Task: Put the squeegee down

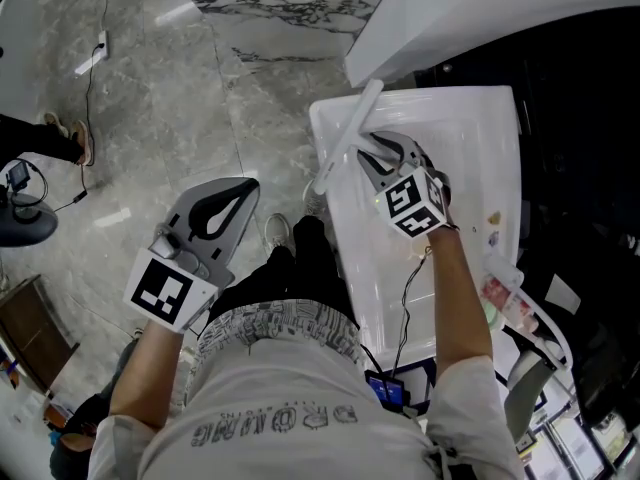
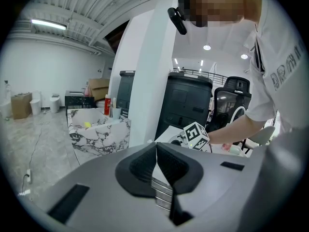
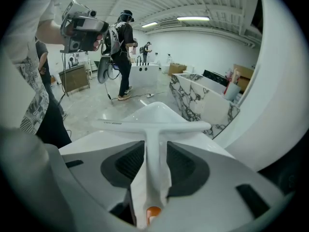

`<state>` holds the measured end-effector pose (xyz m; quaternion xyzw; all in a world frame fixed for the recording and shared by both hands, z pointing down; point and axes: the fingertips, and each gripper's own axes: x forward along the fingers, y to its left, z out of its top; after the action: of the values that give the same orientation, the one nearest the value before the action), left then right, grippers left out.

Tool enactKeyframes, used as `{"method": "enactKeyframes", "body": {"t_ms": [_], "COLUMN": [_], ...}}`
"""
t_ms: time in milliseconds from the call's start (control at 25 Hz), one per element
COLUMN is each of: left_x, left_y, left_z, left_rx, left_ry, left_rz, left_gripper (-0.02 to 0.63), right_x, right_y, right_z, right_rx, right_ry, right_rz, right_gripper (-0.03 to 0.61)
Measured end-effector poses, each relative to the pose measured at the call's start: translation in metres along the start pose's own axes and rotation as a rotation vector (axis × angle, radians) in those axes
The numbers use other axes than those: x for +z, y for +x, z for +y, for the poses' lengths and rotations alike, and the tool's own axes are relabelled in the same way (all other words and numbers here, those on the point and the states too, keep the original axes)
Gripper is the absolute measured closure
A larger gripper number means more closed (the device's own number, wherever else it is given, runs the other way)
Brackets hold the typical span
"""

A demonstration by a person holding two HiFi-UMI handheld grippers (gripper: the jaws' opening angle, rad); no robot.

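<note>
Although the left tongs (image 2: 156,151) are clenched on nothing and hang close by the person's side above the marble floor (image 1: 150,98), the work belongs to the right tongs (image 3: 153,149). These stand spread wide, and the handle of the white squeegee (image 3: 153,129) lies between the pads, apparently released rather than squeezed. Just past the fingertips its T-shaped blade lies crosswise, resting near the edge of the white counter (image 3: 159,111). The tool looks like light, stiff moulded plastic with a smooth skin, so it would likely slide easily on that glossy top and be slippery under a loose grip. The straight shaft behind the blade is the sensible place to hold, since the thin wiping edge probably bends.
</note>
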<state>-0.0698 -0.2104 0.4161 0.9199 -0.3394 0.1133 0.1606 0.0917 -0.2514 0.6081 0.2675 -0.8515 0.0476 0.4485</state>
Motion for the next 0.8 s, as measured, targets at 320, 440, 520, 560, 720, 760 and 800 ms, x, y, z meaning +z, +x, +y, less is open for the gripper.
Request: {"method": "enactKeyframes", "body": {"t_ms": [320, 440, 520, 560, 720, 760, 800], "left_x": [0.004, 0.009, 0.014, 0.016, 0.023, 0.024, 0.026], "left_y": [0.000, -0.001, -0.003, -0.004, -0.011, -0.014, -0.016], "left_z": [-0.001, -0.005, -0.009, -0.011, -0.018, -0.020, -0.021], "left_rx": [-0.008, -0.018, -0.026, -0.030, -0.041, -0.044, -0.046], "left_ry": [0.012, 0.015, 0.024, 0.029, 0.043, 0.047, 0.050], "left_rz": [-0.006, -0.015, -0.025, -0.031, -0.050, -0.053, -0.057], "left_gripper": [0.594, 0.594, 0.594, 0.594, 0.594, 0.594, 0.594], "right_x": [0.020, 0.026, 0.034, 0.038, 0.051, 0.053, 0.056], "right_y": [-0.025, -0.038, -0.049, -0.054, -0.076, -0.082, -0.087], "right_z": [-0.009, -0.009, -0.007, -0.006, 0.001, 0.003, 0.004], "right_rx": [-0.043, -0.067, -0.076, -0.081, -0.111, -0.120, -0.129], "right_ry": [0.055, 0.080, 0.098, 0.104, 0.121, 0.126, 0.131], "right_rz": [-0.063, -0.083, -0.104, -0.115, -0.149, -0.158, -0.167], "right_gripper": [0.420, 0.420, 0.420, 0.420, 0.420, 0.422, 0.423]}}
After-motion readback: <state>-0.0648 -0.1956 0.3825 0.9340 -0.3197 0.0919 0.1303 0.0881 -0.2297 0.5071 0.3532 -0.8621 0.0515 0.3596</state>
